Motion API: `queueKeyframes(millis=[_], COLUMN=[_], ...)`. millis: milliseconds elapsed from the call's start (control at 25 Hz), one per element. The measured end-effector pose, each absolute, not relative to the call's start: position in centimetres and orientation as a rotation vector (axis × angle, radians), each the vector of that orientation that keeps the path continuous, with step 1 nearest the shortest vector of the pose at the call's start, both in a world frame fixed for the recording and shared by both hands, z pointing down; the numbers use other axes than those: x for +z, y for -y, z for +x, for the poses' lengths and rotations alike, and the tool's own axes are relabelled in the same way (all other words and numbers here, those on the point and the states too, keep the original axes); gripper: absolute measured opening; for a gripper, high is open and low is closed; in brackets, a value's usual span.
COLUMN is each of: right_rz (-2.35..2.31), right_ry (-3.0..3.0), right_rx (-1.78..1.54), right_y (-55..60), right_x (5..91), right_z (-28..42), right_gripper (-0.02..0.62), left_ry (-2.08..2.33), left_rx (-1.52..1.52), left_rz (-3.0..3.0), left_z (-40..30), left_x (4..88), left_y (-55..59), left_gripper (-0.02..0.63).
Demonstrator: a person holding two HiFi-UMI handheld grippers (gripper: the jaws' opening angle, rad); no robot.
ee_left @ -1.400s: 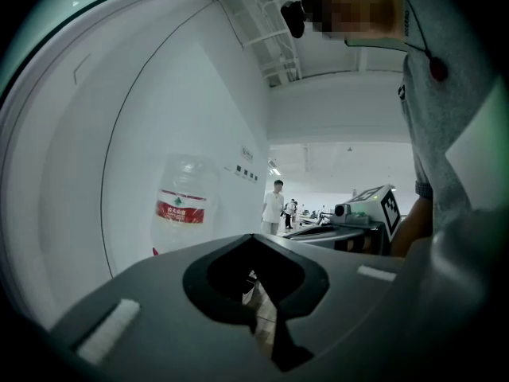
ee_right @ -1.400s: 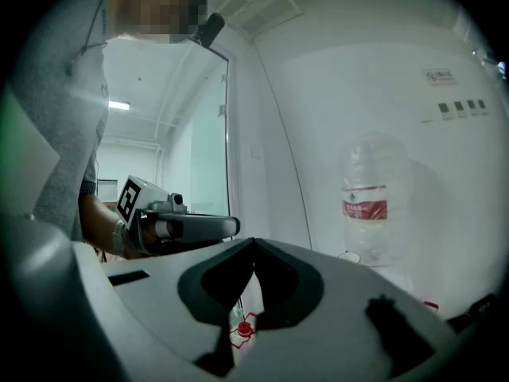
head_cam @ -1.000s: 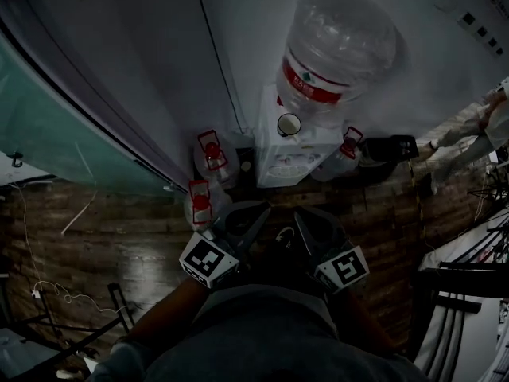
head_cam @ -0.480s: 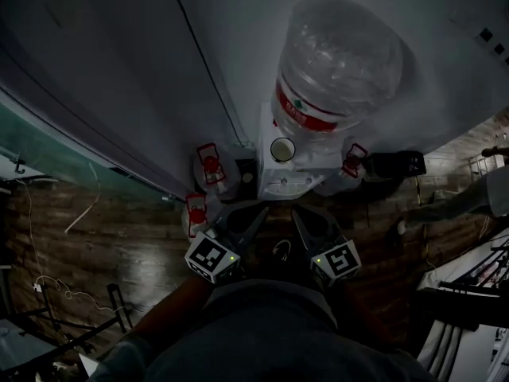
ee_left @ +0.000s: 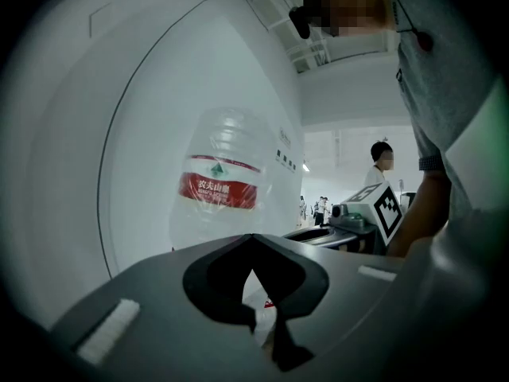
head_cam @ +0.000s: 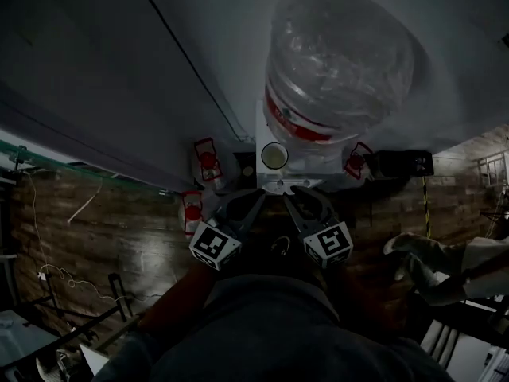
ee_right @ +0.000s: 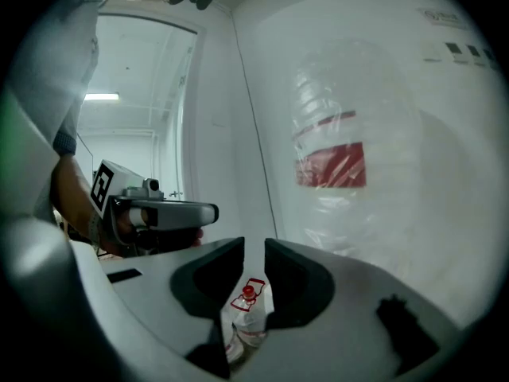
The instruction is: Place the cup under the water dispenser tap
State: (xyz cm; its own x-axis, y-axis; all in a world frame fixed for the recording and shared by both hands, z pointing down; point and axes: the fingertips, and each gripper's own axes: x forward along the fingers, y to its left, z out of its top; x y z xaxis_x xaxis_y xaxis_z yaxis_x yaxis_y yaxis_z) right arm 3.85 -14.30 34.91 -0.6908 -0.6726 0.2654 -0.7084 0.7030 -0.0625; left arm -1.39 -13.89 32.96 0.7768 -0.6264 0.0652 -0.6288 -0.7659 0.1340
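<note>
A white cup (head_cam: 274, 156) stands on the top front of the white water dispenser (head_cam: 296, 178), just before the big upturned water bottle (head_cam: 338, 62) with a red label. That bottle also fills the left gripper view (ee_left: 219, 185) and the right gripper view (ee_right: 334, 165). My left gripper (head_cam: 256, 201) is level and close in front of the dispenser, its jaws shut (ee_left: 253, 237) with nothing in them. My right gripper (head_cam: 296, 201) is beside it; its jaws are opening (ee_right: 254, 249) and hold nothing. Both tips are just short of the cup.
Small red-capped bottles (head_cam: 208, 159) stand on the floor left of the dispenser, another at its right (head_cam: 358, 159); two show through my right jaws (ee_right: 245, 313). A dark box (head_cam: 402, 164) sits at the right. A person's gloved hand (head_cam: 421, 261) reaches in from the right.
Both grippers have moved forward toward the dispenser, which now looms larger. A gloved hand has come in at the right edge.
</note>
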Motion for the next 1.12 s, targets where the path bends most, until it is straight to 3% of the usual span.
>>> queueKeyframes(millis=[600, 1120], right_rz=[1.215, 1.256], right_ry=[2.484, 2.406], right_rx=[0.291, 0.310], right_y=[18.7, 21.1], right_x=[42.7, 46.7], right_z=[3.8, 3.9], right_gripper=[0.146, 0.156], left_ry=[0.833, 0.798], left_rx=[0.179, 0.188], left_rz=[2.845, 2.823], left_z=[-1.5, -0.8], left_x=[38.6, 40.9], left_y=[17.0, 18.0], left_gripper=[0.008, 0.008])
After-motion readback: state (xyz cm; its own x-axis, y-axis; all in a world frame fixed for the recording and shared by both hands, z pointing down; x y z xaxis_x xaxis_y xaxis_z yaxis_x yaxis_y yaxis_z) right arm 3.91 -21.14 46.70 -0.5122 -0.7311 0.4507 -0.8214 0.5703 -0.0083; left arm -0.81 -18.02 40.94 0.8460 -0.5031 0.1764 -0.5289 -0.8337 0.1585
